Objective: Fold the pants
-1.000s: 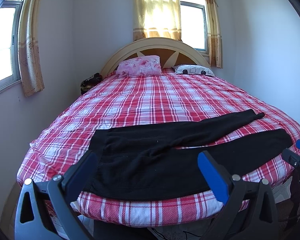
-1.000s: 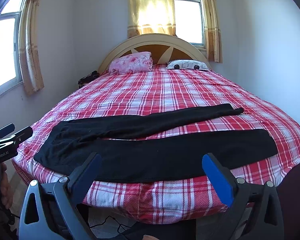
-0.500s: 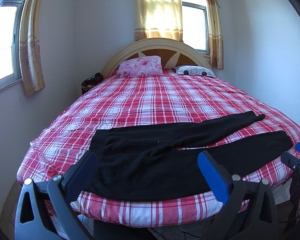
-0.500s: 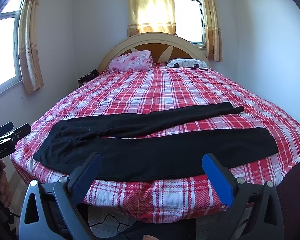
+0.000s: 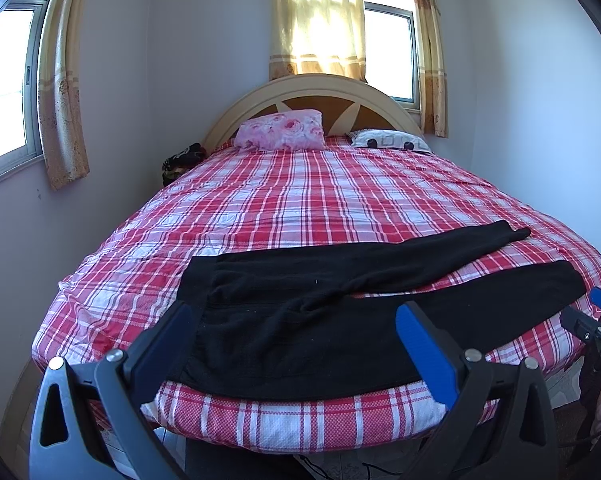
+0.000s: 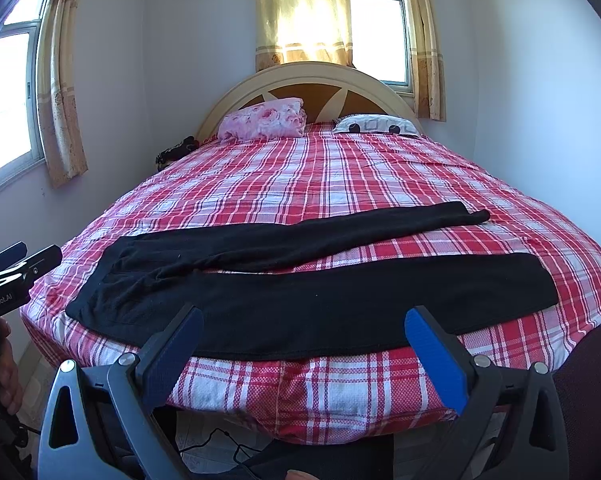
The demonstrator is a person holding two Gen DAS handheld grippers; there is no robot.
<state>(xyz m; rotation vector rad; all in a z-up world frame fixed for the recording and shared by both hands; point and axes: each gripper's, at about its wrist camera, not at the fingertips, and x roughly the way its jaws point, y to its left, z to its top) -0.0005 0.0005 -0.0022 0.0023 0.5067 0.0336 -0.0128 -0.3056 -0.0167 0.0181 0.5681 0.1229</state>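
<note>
While both grippers hang off the foot edge, the bed (image 5: pixel 300 200) fills most of each view, covered by a red and white plaid sheet (image 6: pixel 320 168) and backed by a cream arched headboard (image 5: pixel 312 84). Black pants (image 5: pixel 340 312) lie flat across the foot end, unfolded, waist toward the left corner, both legs running toward the right edge. Near leg lies along the foot edge; far leg angles away toward the bed's middle, with a strip of plaid showing between them. In the right wrist view the pants (image 6: pixel 300 300) span almost the full width of the bed.

Two pillows sit at the head end: pink floral pillow (image 5: pixel 280 130) left of centre, white patterned pillow (image 5: pixel 388 143) toward the right corner. Dark bundle (image 5: pixel 182 160) sits off the left edge near the head, can't tell what it is.

Left gripper (image 5: pixel 296 336) is wide apart, nothing between the blue pads, aimed at the waist area, not touching cloth. Right gripper (image 6: pixel 300 340) is also spread wide and empty, short of the near leg. A hand (image 6: pixel 6 368) grips the left tool's handle at the frame edge.
</note>
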